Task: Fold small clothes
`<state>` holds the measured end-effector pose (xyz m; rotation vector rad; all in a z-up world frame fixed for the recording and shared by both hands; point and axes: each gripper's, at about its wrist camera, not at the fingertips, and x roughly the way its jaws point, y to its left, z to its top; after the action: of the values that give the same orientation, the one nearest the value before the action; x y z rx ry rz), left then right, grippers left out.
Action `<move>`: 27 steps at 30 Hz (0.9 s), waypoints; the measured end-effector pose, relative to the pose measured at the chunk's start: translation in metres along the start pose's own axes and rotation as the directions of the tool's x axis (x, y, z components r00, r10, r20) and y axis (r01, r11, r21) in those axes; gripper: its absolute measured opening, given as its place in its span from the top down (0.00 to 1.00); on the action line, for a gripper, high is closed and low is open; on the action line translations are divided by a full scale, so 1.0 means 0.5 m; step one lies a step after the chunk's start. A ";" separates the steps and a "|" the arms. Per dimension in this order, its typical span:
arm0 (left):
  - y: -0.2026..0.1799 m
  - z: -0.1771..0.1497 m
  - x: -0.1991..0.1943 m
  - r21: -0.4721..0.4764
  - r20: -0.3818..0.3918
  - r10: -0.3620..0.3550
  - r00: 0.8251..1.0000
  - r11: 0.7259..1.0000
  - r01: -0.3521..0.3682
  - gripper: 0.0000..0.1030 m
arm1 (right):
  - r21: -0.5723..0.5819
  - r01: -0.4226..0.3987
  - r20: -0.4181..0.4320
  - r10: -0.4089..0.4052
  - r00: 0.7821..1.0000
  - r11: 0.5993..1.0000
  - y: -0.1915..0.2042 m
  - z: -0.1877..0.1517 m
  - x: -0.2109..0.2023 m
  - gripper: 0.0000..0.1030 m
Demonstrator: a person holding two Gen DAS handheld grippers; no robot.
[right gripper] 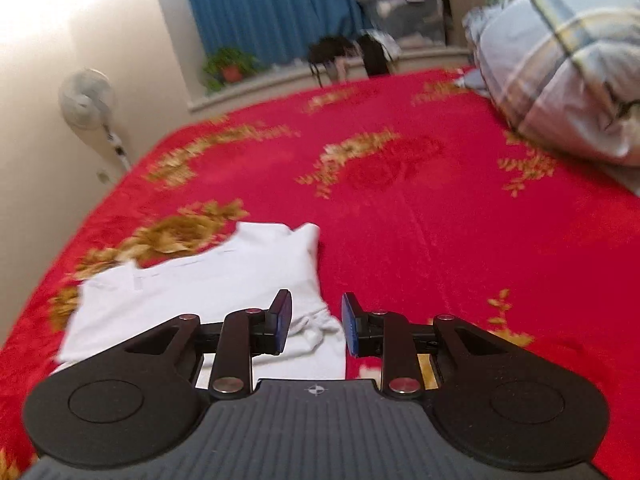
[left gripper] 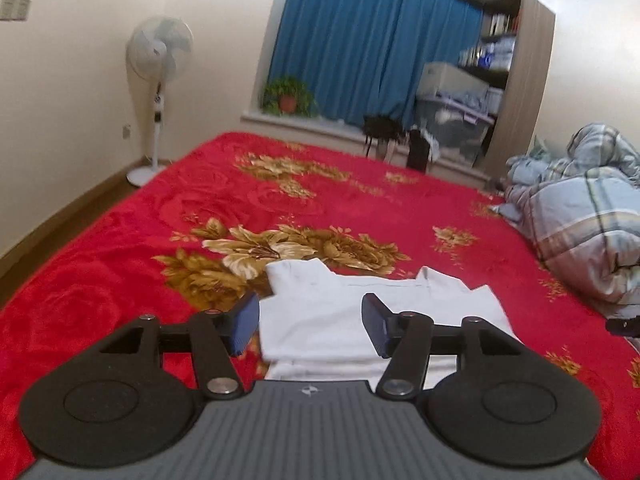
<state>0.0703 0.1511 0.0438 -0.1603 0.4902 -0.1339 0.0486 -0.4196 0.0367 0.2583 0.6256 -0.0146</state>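
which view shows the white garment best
The left wrist view: the folded white garment lies centred and fairly sharp between open fingers. The right wrist view shows it blurred, off to the left, partly hidden by the gripper.

Bedroom w/ plain cream walls [left gripper: 80, 80]. Ahead of the claw: bed under a red plush blanket w/ gold flower print [left gripper: 360, 208]. Beyond its far edge, a pleated blue curtain [left gripper: 360, 40] over a pale window ledge [left gripper: 304, 124], w/ a green potted plant in a red-orange pot [left gripper: 287, 98] on it. Far left: white pedestal fan [left gripper: 158, 80] on brown wood floor [left gripper: 80, 208]. Far right: crumpled blue-grey plaid quilt [left gripper: 580, 220], tall wood shelf unit [left gripper: 524, 80].
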 end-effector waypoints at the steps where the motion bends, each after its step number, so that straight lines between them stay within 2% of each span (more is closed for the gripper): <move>1: -0.002 -0.025 -0.040 -0.003 -0.003 0.002 1.000 1.000 -0.002 0.40 | 0.003 -0.004 -0.003 0.004 1.000 1.000 -0.005 -0.019 -0.033 0.72; 2: -0.001 -0.048 -0.062 -0.003 -0.017 0.006 1.000 1.000 -0.006 0.40 | 0.011 -0.006 -0.011 0.006 1.000 1.000 -0.011 -0.025 -0.045 0.72; 5: 0.004 -0.122 -0.108 -0.019 -0.094 0.053 0.994 0.998 -0.055 0.40 | 0.032 0.006 -0.082 -0.003 0.997 0.999 -0.017 -0.102 -0.094 0.71; 7: 0.018 -0.176 -0.112 -0.056 -0.196 0.068 0.978 0.995 -0.080 0.40 | 0.037 0.026 -0.128 -0.021 0.991 0.999 -0.026 -0.160 -0.108 0.71; 8: 0.026 -0.202 -0.104 -0.076 -0.258 0.074 0.963 0.992 -0.096 0.41 | 0.045 0.037 -0.151 -0.030 0.988 0.998 -0.023 -0.179 -0.098 0.71; 10: 0.041 -0.252 -0.090 -0.109 -0.386 0.082 0.919 0.985 -0.133 0.43 | 0.062 0.065 -0.211 -0.050 0.976 0.996 -0.028 -0.229 -0.090 0.71; 12: 0.054 -0.287 -0.063 -0.157 -0.491 0.035 0.870 0.979 -0.128 0.51 | 0.039 0.090 -0.292 -0.074 0.954 0.995 -0.034 -0.267 -0.070 0.71; 14: 0.067 -0.307 -0.039 -0.205 -0.546 -0.023 0.837 0.973 -0.107 0.55 | 0.055 0.101 -0.357 -0.075 0.931 0.993 -0.049 -0.289 -0.049 0.71; 15: 0.070 -0.315 -0.032 -0.210 -0.558 -0.025 0.830 0.971 -0.112 0.57 | 0.076 0.120 -0.372 -0.084 0.925 0.990 -0.056 -0.297 -0.046 0.71; 18: 0.056 -0.321 -0.037 -0.139 -0.555 0.012 0.832 0.985 -0.107 0.60 | 0.115 0.170 -0.409 -0.109 0.906 0.979 -0.076 -0.311 -0.031 0.71; 21: 0.037 -0.326 -0.042 -0.077 -0.551 0.040 0.834 0.992 -0.099 0.64 | 0.092 0.187 -0.442 -0.128 0.888 0.978 -0.076 -0.323 -0.014 0.71; 27: 0.029 -0.327 -0.042 -0.016 -0.546 0.064 0.835 0.996 -0.087 0.65 | 0.019 0.167 -0.428 -0.143 0.892 0.986 -0.052 -0.334 -0.014 0.69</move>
<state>-0.0248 0.1488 -0.0914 -0.1403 1.0735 -0.0903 -0.0557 -0.4044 -0.0957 0.2666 1.0835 -0.1324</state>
